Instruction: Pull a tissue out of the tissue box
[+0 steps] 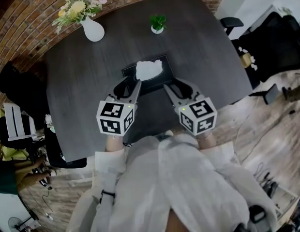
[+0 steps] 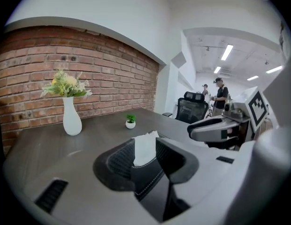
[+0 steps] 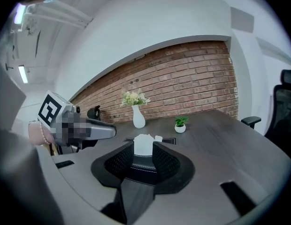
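A black tissue box (image 1: 152,81) lies on the dark table (image 1: 77,86), with a white tissue (image 1: 149,69) sticking up from its slot. My left gripper (image 1: 129,85) hovers at the box's near left corner, my right gripper (image 1: 178,87) at its near right corner. Both point at the box with jaws apart and nothing between them. In the left gripper view the tissue (image 2: 144,148) and the stitched box (image 2: 148,181) show through the gap of the left gripper (image 2: 145,161); the right gripper (image 2: 202,131) is beside it. In the right gripper view the tissue (image 3: 143,144) stands beyond the right gripper (image 3: 143,167).
A white vase with flowers (image 1: 92,29) and a small potted plant (image 1: 157,24) stand at the table's far side by the brick wall. Black office chairs (image 1: 273,45) are off the right edge. A person (image 2: 220,95) stands far back.
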Motion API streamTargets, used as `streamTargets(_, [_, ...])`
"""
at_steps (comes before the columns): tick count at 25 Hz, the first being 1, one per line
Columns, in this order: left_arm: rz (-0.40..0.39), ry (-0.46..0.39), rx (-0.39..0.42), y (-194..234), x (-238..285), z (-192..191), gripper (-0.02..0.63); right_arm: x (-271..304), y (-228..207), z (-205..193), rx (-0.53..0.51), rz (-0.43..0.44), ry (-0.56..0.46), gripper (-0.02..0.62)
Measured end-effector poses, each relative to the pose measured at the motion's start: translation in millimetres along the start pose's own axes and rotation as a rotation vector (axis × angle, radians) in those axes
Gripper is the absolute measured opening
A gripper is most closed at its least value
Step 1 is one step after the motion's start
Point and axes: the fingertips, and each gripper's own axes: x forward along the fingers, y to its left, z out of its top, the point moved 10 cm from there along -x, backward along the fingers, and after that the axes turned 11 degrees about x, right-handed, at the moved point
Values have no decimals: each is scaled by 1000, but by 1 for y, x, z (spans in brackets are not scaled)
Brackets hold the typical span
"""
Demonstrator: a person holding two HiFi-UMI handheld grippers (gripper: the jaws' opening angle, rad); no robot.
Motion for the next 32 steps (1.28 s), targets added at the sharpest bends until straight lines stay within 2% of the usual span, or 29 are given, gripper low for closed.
streamTargets(6, [-82,68,133,12,26,10,118,10,-7,5,17,-36,-1,113])
streamTargets(12, [-102,98,150,21,53,13,173,16,-19,0,48,-72,18,114])
streamTargets(20, [-168,129,172,29,80,8,175,21,-21,-4,77,-106,33,113])
streamTargets(24, [-180,153,230,35,90,8,175,22,-22,-9,94,-122,44,113])
streamTargets(29, [-254,177,275,37,103,11,176,22,-24,-13,106,-144,53,114])
streamTargets(32, [-273,213,322,36,109,9,176,22,-26,-14,115,-157,54,114])
